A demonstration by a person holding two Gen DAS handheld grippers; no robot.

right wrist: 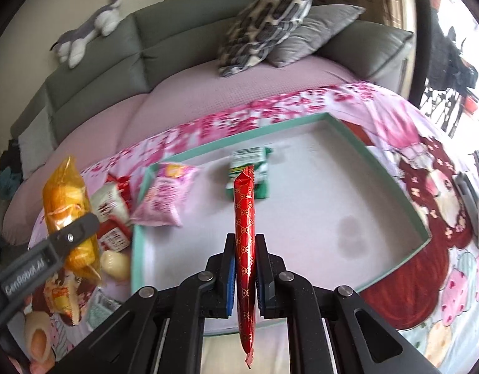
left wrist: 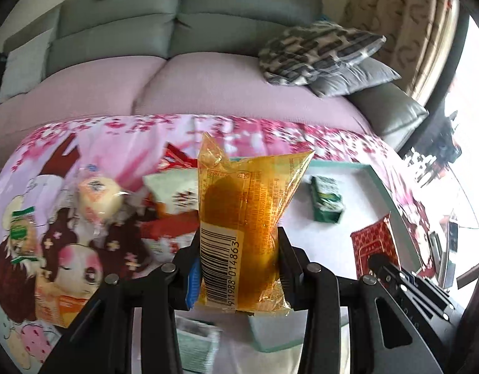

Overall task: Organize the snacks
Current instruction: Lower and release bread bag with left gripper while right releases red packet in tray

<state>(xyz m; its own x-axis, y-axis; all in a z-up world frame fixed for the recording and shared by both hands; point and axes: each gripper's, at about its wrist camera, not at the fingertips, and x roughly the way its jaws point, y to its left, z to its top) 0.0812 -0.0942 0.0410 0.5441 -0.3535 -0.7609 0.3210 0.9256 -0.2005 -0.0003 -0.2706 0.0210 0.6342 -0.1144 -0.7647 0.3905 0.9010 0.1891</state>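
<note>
Two snacks in hand: left gripper (left wrist: 239, 268) pinches the orange packet (left wrist: 242, 218) upright beside the tray (right wrist: 139, 249); right gripper (right wrist: 244, 268) clamps the red packet (right wrist: 245, 233) edge-on over the tray floor near the green pack (right wrist: 250, 163), likely for sorted drop-off.

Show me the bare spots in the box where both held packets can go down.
The box floor is mostly bare: a wide patch right of the green packet up to the right wall, and the near middle ahead of the red packet. The left corner is crowded by the pink packet. Snacks pile up outside the left wall, below the orange packet.
</note>
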